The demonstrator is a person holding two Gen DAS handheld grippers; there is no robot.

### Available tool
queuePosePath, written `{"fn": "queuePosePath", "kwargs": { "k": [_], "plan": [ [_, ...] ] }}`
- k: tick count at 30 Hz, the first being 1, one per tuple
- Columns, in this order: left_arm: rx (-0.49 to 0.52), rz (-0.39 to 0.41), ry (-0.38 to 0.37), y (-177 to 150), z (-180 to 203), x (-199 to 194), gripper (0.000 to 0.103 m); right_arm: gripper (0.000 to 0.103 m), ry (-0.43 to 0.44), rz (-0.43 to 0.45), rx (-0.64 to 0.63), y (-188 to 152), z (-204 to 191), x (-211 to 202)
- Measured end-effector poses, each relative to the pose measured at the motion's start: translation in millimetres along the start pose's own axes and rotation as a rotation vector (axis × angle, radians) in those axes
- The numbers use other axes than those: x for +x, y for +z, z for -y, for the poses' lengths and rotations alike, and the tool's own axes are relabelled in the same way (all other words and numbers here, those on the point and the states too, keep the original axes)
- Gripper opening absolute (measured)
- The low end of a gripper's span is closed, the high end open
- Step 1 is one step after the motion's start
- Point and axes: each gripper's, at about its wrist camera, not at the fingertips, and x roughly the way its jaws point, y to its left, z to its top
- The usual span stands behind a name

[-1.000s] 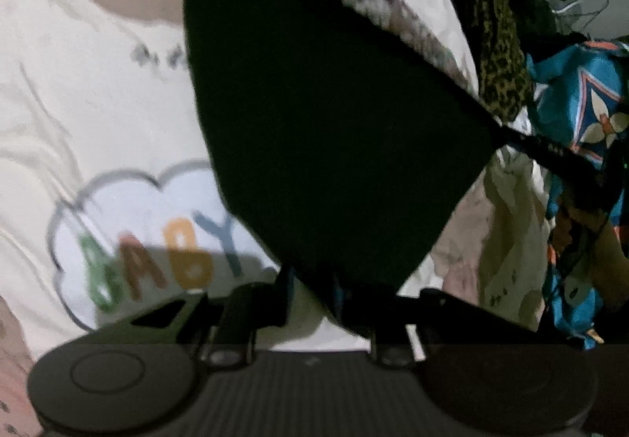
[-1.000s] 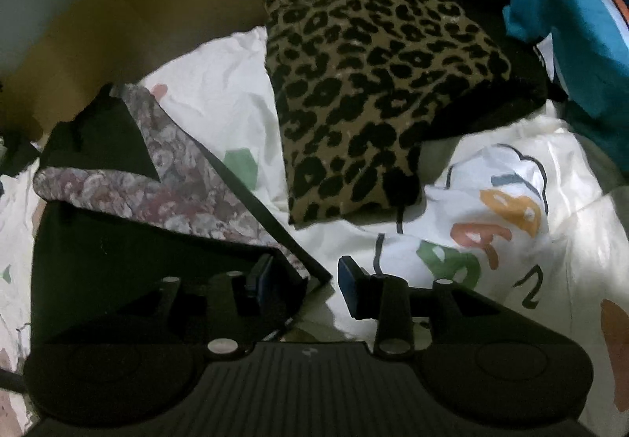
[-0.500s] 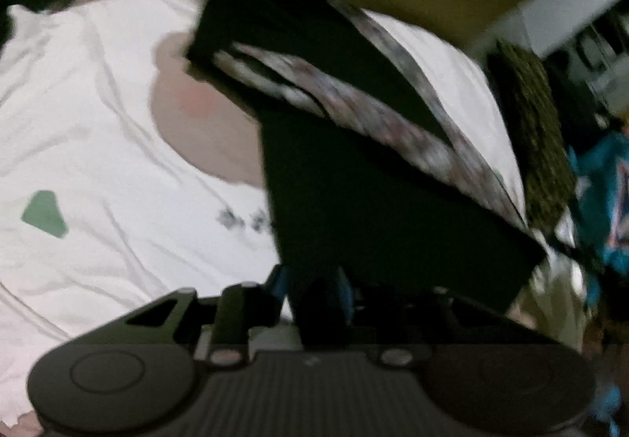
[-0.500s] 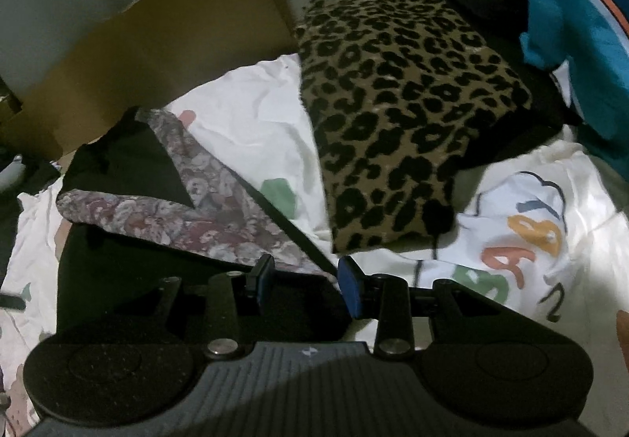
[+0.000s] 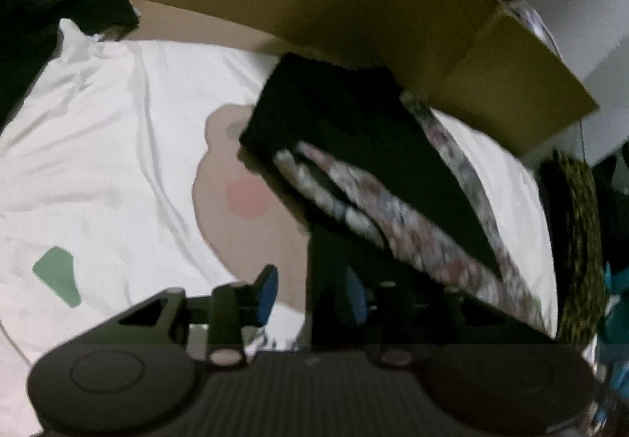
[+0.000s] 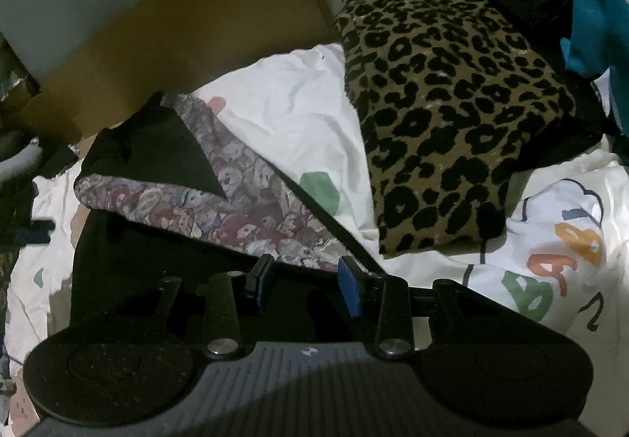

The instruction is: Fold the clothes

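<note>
— Right view brings in the leopard-print cloth (image 6: 444, 102) at upper right; the left view barely catches it.
— The black garment (image 5: 354, 146) lies mid-frame on the white sheet (image 5: 98, 146).
— Left tongs (image 5: 310, 295) parted, garment edge seemingly between them, blurry. Right tongs (image 6: 304, 281) gaping, gripping nothing.

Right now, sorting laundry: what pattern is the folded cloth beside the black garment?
Leopard print; right wrist view.
</note>
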Motion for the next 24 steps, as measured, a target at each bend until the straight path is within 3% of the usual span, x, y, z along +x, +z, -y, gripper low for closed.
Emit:
{"fn": "queuePosePath", "kwargs": {
  "k": [7,14,24],
  "plan": [
    [-0.12,0.078,0.013,5,-9,9,0.051,0.043,0.003,-0.051,-0.044,-14,-7,9],
    [-0.149,0.108,0.029,4,-14,13,0.054,0.042,-0.025,-0.087,-0.052,-25,3,16],
    [-0.243,0.163,-0.036,8,-24,24,0.055,0.042,-0.029,-0.104,-0.096,-25,2,20]
  ]
}}
